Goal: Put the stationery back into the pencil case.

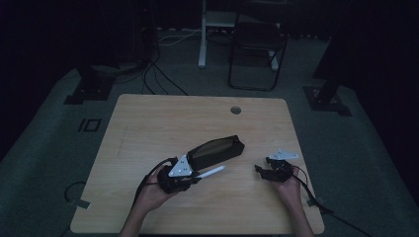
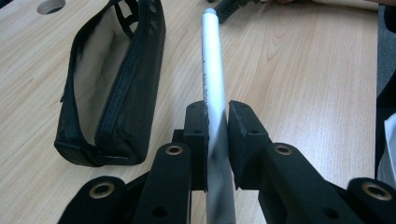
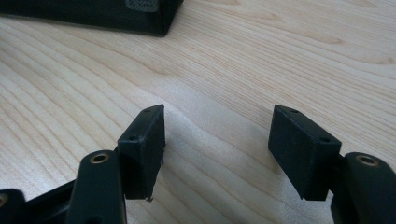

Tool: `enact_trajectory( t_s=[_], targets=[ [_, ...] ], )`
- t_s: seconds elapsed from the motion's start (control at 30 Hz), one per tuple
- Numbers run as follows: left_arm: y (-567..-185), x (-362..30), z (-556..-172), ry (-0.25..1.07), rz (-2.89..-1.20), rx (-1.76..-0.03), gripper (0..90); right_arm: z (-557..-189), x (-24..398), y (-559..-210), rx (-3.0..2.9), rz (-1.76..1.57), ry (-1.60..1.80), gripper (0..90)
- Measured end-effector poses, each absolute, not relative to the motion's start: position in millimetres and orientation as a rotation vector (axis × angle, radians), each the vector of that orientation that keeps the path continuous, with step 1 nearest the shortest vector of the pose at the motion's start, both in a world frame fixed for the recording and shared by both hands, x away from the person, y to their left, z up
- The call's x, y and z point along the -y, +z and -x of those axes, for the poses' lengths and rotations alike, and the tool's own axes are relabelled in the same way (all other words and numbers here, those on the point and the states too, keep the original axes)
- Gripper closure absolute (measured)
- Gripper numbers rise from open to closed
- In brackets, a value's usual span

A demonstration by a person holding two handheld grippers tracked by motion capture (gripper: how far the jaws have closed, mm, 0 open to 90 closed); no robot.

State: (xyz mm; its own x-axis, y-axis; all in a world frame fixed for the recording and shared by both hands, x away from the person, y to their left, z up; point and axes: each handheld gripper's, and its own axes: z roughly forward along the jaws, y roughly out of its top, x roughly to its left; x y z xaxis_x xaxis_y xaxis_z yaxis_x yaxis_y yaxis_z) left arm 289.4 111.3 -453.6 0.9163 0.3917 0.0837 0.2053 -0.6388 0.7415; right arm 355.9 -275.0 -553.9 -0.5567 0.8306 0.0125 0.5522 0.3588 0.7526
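Dim room beyond table (image 1: 148, 123); pen (image 2: 212, 70) end blurred.

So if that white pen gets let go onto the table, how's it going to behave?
The white pen looks like a smooth round tube, so it would probably roll on the flat wooden table. It stays straight while the left gripper clamps it partway along, so likely stiff. Being thin, it is probably light.

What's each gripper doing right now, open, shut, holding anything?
Left gripper: shut on the white pen, beside the black pencil case.
Right gripper: open, nothing between its jaws, over the table.
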Motion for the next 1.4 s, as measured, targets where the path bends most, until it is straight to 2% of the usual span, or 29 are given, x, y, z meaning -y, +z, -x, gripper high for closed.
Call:
enact_trajectory(
  t_s=[1.4],
  targets=[
    [-418.5,-124.0,-298.1,0.367,-2.236,-0.398,78.8,-355.9,274.9,-553.9,-2.254,-1.213,1.033,36.3]
  ],
)
